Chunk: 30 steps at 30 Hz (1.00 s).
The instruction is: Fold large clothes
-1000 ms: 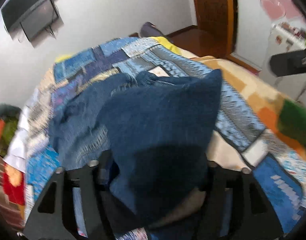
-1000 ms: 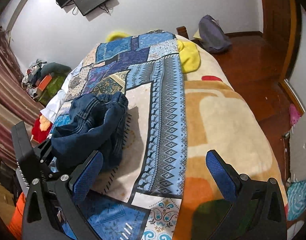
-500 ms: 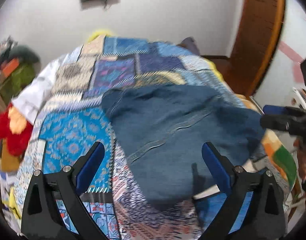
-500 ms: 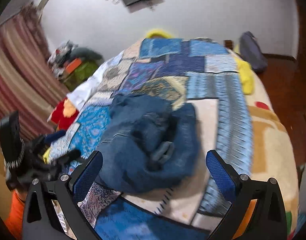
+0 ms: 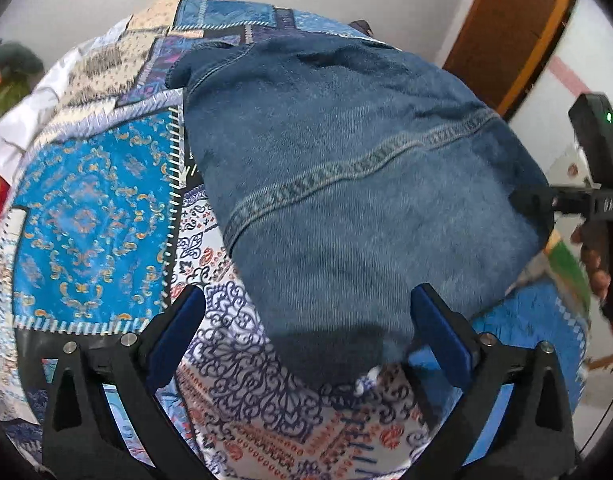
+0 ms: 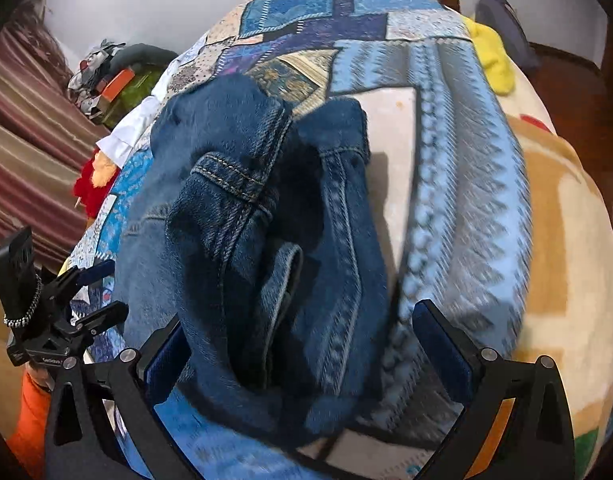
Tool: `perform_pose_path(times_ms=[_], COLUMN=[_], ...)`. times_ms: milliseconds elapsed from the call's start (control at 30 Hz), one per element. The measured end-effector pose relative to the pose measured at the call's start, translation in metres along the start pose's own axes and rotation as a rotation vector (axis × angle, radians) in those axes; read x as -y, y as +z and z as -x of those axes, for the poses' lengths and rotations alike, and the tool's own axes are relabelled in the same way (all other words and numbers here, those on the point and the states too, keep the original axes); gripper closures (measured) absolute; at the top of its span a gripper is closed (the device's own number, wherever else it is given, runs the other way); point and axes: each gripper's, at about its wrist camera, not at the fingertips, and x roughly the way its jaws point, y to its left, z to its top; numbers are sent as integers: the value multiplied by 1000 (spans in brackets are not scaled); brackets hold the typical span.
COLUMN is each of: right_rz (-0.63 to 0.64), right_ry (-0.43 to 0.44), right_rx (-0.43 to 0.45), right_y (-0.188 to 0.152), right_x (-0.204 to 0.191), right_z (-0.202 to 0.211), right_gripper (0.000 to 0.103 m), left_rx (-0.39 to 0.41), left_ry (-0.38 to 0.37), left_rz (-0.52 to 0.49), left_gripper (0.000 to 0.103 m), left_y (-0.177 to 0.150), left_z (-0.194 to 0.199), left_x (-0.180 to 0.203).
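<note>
Dark blue jeans (image 5: pixel 346 160) lie bunched on the patchwork quilt (image 5: pixel 86 220) of a bed. My left gripper (image 5: pixel 306 300) hangs over their near end, jaws opening wide; cloth lies between the fingers but the pads do not press it. In the right wrist view the jeans (image 6: pixel 246 220) show a waistband seam and folds piled up. My right gripper (image 6: pixel 298 336) is open astride this heap, its left pad close to the denim and its right pad apart from it. The left gripper (image 6: pixel 94 292) shows at the left edge there, and the right gripper (image 5: pixel 546 200) at the jeans' right end.
The quilt (image 6: pixel 458 160) covers a beige blanket (image 6: pixel 566 260) on the right side of the bed. A yellow cloth (image 6: pixel 490 60) and a dark bag (image 6: pixel 502 28) lie at the far end. A red plush toy (image 6: pixel 92 184), a clothes pile (image 6: pixel 114 68) and a striped curtain (image 6: pixel 26 120) are left; a wooden door (image 5: pixel 506 32) stands right.
A second ago my left gripper held a raised fold of the jeans; it has let go and opened wide, and the denim now lies on the quilt. My right gripper has come down over the heap.
</note>
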Motion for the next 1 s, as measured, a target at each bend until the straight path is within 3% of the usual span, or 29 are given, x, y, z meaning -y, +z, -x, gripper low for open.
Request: perform_pose_path(times_ms=[133,267,433,567,733,867,1000], right_rz=[-21,-53,-39,47,102,123,139], right_ry=[-55,-130,-20,-4,-9,-76,-119], right_rx=[48,90,143,139,13,-50,-58], right_y=[-4,9,44,84,122,139,145], right_x=[12,16,0,-35,-55,-44,-21], right_z=[26,53,67,40,-29,-66,-69], right_gripper=[0,0,0,0,0,0,0], left_rx=[8,74,130,105,48,26,-5], left_ry=[46,129,181,143,79,106,97], left_rz=[-4,-11,26,59,98,116,128], left_gripper=[0,0,0,0,0,0,0], left_y=[-4,9,54,96,139,164,182], left_z=[15,38,41,11,-47,-84,-102], left_x=[-5,-23,-48,-61,-63,-65,-76])
